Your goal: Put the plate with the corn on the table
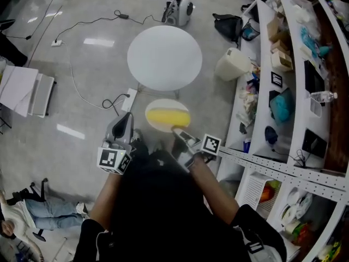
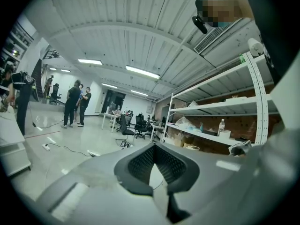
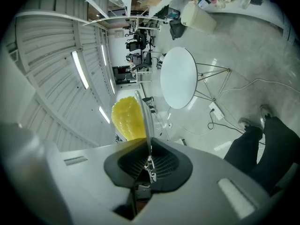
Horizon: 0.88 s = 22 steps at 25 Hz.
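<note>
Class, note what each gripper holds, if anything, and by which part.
Right gripper pinches the plate of corn by its near rim. Left gripper holds nothing.

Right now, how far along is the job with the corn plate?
Done: the right tool is shut on the rim of the plate, corn on it. In hand: the plate hangs in the air, short of the round table. Left: set it on the table and let go.

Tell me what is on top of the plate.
Yellow corn lies on the plate, whose rim the right gripper clamps. The plate's middle under the corn is hidden.
</note>
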{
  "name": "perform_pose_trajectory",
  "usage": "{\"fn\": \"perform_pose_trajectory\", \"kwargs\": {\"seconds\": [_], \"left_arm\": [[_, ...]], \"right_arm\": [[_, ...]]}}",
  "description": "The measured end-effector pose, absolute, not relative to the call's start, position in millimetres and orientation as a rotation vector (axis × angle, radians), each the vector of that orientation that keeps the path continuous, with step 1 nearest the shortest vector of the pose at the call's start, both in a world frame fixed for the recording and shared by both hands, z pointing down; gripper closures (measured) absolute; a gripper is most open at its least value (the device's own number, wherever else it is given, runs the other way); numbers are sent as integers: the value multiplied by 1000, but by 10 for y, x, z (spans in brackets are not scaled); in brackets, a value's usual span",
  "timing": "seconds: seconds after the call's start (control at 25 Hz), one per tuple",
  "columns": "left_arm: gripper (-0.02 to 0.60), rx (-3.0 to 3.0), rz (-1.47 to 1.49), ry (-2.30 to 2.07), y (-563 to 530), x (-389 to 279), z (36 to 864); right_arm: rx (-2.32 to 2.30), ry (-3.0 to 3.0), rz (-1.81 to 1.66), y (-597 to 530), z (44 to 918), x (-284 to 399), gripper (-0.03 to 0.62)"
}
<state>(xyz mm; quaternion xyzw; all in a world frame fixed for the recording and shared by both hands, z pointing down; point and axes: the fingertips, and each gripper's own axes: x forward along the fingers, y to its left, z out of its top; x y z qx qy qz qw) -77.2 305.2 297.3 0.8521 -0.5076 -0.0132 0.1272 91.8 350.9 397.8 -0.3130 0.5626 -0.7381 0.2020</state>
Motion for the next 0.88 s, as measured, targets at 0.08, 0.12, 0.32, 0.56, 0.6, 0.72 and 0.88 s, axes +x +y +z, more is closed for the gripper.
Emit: {"fn": "perform_pose_trajectory", "kwargs": {"seconds": [0.08,0.12,0.32,0.56,0.6,0.72,0.88], "left_arm": [[575,2470,-38,-1484,3041,-780,2977],[575,2468,-39,-1486,3028,-781,2978],[575,2481,-42,-1481,2903,-746,2964],[575,2500,-59,-1463,2662,-726,2953],[575,2503,-59,-1460,2621,-733,2958],[575,2504,-60,-1447,2494,-751,2972],[575,2509,-52,-1426,2319,-779,2996]], "right_arm": [[-871,1565,-2070,3500,3978,923,568],[-866,1564,-2073,3489,3975,924,568],[-847,1571,-2072,3385,3971,929,568],[-846,1572,-2058,3183,3961,934,568],[-844,1570,-2058,3151,3963,925,568],[-847,1559,-2060,3070,3976,900,568],[-857,1546,-2065,2959,4018,865,568]]}}
